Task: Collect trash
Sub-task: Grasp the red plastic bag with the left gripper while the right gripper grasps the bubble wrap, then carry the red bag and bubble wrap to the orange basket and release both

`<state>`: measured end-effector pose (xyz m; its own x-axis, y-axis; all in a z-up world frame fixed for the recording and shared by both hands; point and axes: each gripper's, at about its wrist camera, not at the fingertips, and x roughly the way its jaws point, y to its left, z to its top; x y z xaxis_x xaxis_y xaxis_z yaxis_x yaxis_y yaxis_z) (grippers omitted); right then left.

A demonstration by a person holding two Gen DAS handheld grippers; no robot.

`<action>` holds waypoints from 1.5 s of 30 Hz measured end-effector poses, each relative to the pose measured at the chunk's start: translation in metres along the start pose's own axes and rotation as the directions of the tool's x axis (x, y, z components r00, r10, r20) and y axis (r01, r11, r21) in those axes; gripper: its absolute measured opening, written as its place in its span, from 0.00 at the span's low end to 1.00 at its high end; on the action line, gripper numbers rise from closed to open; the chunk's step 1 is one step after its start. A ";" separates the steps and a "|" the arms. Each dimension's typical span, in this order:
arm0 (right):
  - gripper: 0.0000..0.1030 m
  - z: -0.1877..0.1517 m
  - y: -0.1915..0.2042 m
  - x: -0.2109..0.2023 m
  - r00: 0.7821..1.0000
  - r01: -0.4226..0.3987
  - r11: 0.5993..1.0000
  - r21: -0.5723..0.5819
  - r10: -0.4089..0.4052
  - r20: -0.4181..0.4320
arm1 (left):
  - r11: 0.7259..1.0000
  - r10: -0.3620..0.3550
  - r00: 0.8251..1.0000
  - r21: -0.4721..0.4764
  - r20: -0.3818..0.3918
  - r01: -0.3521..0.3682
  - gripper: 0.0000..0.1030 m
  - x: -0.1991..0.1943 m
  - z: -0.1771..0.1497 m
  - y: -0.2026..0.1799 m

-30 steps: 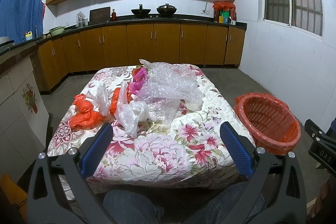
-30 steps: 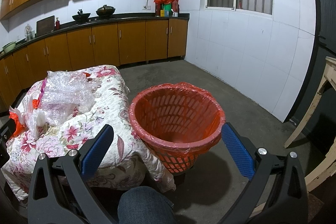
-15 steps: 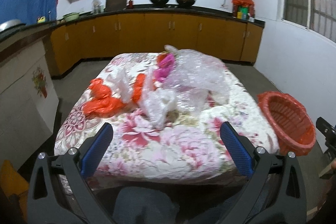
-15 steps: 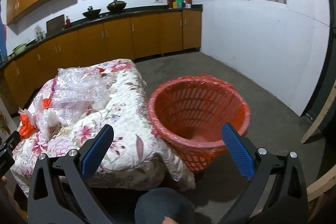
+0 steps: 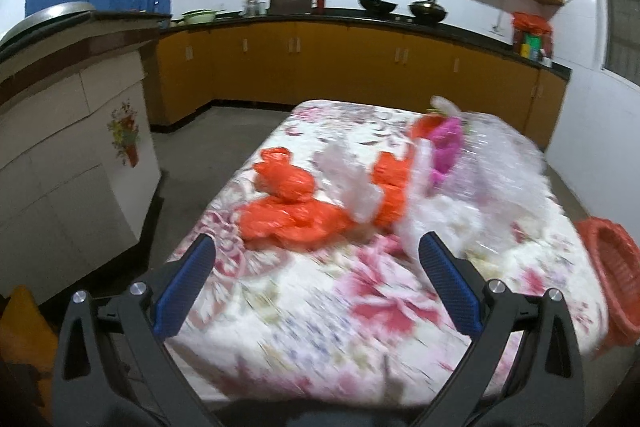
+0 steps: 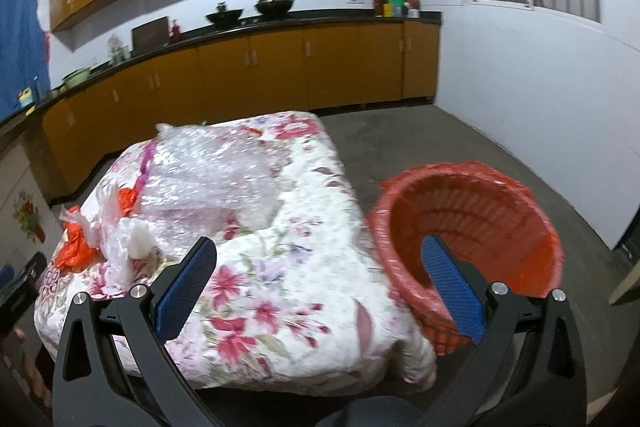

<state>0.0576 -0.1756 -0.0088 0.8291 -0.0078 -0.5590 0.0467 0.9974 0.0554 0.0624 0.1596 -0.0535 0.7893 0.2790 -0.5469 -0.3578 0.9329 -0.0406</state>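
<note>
**Both grippers spread wide above the table**

The left gripper (image 5: 316,267) and right gripper (image 6: 320,267) hung empty, fingers wide apart. Beyond them, crumpled orange plastic bags (image 5: 294,215) and clear bubble wrap (image 6: 208,175) lay on the floral-clothed table (image 6: 280,291); the orange-lined woven basket (image 6: 480,223) stood beside its right edge.

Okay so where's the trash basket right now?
The orange basket stands on the floor just off the right side of the flowered table, clearest in the right wrist view, behind the right tool's right finger.
</note>
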 end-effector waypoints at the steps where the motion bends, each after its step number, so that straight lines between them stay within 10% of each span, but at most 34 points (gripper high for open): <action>1: 0.98 0.000 0.005 0.003 1.000 -0.004 1.000 -0.010 0.004 -0.003 | 1.000 0.009 1.000 0.001 0.003 -0.009 0.96 0.008 0.003 0.003; 21: 0.98 0.014 0.042 0.060 1.000 -0.010 0.995 -0.096 0.008 -0.019 | 1.000 0.002 0.966 -0.001 -0.257 -0.003 0.55 0.169 0.030 0.024; 28: 0.98 0.028 0.058 0.087 0.997 -0.071 0.994 -0.083 0.069 -0.036 | 0.999 -0.014 0.971 0.038 -0.239 0.023 0.33 0.172 0.029 0.017; 45: 0.87 0.034 0.118 0.126 0.964 -0.249 0.968 -0.043 0.243 -0.108 | 1.000 0.014 0.989 0.015 -0.146 -0.011 0.32 0.142 0.040 0.037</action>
<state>0.1870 -0.0616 -0.0447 0.7506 0.2429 -0.6146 -0.1850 0.9700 0.1574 0.1814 0.2432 -0.0992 0.7029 0.2552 -0.6640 -0.3591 0.9331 -0.0215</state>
